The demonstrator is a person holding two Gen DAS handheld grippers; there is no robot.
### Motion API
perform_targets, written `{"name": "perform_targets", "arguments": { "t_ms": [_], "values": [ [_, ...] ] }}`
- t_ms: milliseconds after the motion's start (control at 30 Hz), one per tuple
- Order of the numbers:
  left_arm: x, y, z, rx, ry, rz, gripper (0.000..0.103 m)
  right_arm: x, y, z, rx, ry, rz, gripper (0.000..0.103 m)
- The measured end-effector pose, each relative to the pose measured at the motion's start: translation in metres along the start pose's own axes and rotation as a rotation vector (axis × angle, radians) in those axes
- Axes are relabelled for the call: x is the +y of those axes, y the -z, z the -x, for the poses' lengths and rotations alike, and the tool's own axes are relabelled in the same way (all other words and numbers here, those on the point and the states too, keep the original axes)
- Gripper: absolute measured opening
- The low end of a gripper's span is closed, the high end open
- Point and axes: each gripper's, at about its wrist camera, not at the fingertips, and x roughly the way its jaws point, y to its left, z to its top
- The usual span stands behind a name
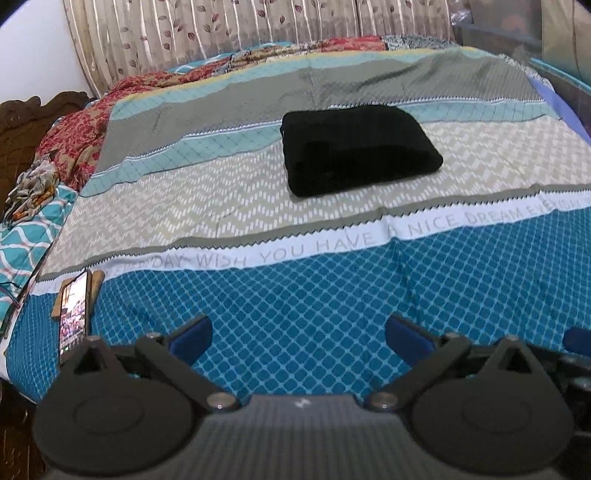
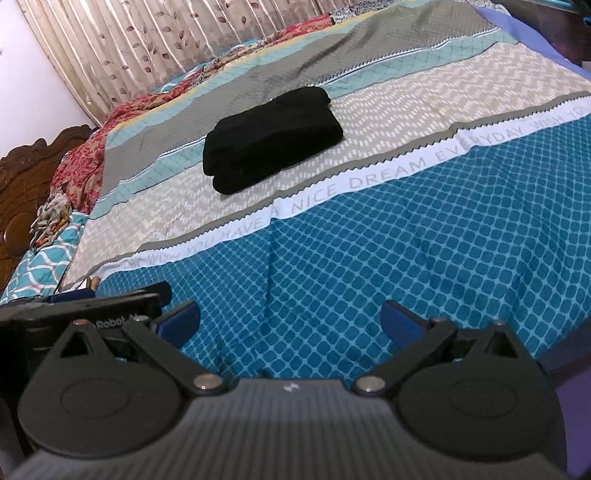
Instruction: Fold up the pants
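The black pants [image 1: 356,147] lie folded into a thick rectangle on the beige zigzag band of the bedsheet [image 1: 295,295]. They also show in the right wrist view [image 2: 271,138]. My left gripper [image 1: 298,334] is open and empty, hovering over the blue diamond part of the sheet, well short of the pants. My right gripper [image 2: 290,323] is open and empty, also over the blue part near the front of the bed. The left gripper's body [image 2: 92,306] shows at the left of the right wrist view.
A phone [image 1: 74,314] with a lit screen lies at the bed's left front edge. A red floral blanket [image 1: 85,136] and crumpled cloth [image 1: 31,192] lie along the left. A wooden headboard [image 2: 22,184] is at left, curtains [image 1: 221,26] behind.
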Motion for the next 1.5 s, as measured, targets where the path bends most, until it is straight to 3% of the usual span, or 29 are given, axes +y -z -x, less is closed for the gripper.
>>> {"name": "perform_targets", "arguments": {
  "t_ms": [1067,1500],
  "values": [
    [-0.002,0.009,-0.029,0.135,-0.006,0.003,0.103,-0.008,0.001,-0.018,0.089,-0.005,-0.031,0.103],
    [-0.003,0.001,-0.032,0.122,0.025,0.013,0.103,-0.010,0.000,-0.018,0.075,0.013,-0.033,0.103]
  ]
}}
